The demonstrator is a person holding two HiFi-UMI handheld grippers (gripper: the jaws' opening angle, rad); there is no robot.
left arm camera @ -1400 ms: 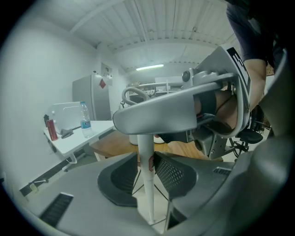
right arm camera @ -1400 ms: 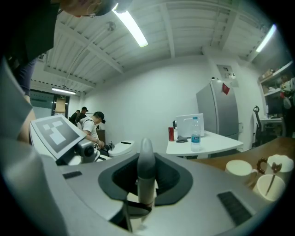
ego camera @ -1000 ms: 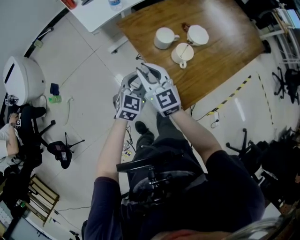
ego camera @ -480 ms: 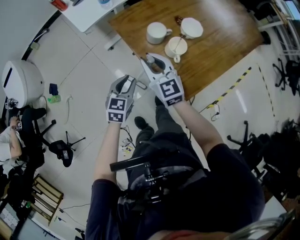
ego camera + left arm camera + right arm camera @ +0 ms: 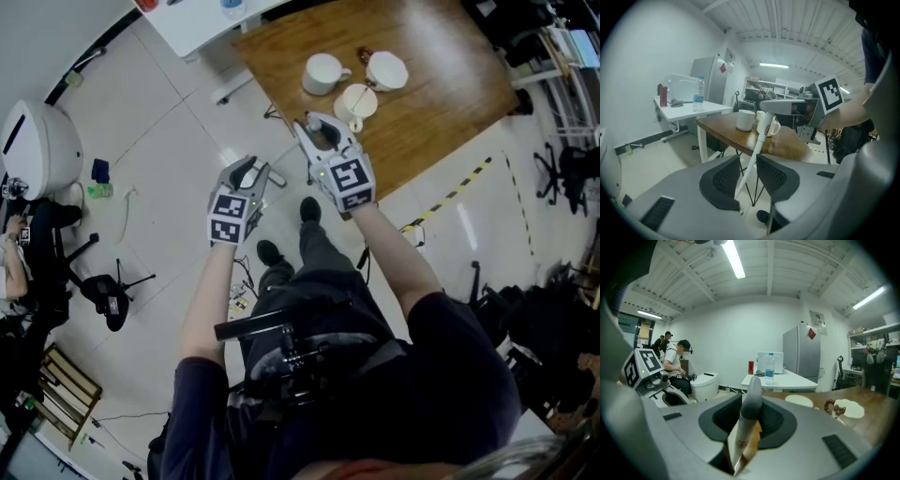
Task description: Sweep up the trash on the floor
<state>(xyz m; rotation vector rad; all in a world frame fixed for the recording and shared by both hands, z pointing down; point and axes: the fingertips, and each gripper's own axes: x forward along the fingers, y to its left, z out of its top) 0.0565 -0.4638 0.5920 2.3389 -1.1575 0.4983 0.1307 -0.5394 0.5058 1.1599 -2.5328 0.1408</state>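
Observation:
A thin white handle [image 5: 757, 145] with a grey cap [image 5: 751, 401] stands between the jaws of my right gripper [image 5: 752, 404], which is shut on it. These jaws have just been opening a little, with the handle still between them. In the head view my right gripper [image 5: 317, 127] is held over the wooden table's near corner. My left gripper [image 5: 251, 171] is lower and to its left, above the floor. In the left gripper view the handle slants down from my right gripper into the gap of my left gripper [image 5: 747, 160], whose open pads stand clear of it. The handle's lower end is hidden. Small scraps [image 5: 236, 298] lie on the floor by the person's feet.
A wooden table [image 5: 441, 84] carries white cups [image 5: 323, 73] and a saucer. A white table [image 5: 197, 23] stands behind it. At the left are a white rounded unit [image 5: 37, 150], a seated person and chair bases. Yellow-black tape [image 5: 459, 192] and cables lie on the tiled floor.
The two grippers were touching a second ago. My left gripper has since drawn away to the left and sunk a little, rolling as it went. My right gripper stays by the table corner.

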